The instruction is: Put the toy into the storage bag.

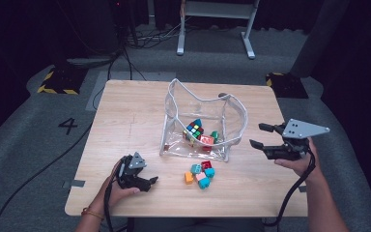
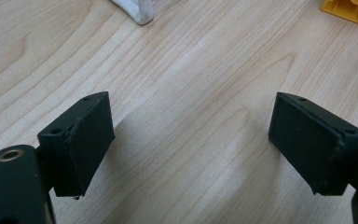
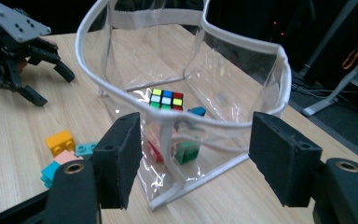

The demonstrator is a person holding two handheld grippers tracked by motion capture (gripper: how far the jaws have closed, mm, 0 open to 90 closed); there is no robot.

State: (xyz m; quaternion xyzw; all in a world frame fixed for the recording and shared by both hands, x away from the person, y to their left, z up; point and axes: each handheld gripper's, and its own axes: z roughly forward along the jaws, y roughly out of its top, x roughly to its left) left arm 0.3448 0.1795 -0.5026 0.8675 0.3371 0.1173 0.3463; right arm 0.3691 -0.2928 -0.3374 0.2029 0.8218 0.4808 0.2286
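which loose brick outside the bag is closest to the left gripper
The orange brick, at the left edge of the small pile on the table; the teal, pink and red bricks lie farther from the left gripper.

Bag (image 1: 232, 113): clear plastic, white-trimmed rim, upright, mouth open, mid-table. Inside: cube (image 1: 194, 130) with multicoloured faces, plus red, green, blue bricks on bag floor. Loose bricks (image 1: 199, 174) on table just in front of bag: orange, pink, teal, red, clustered and touching, studs up.
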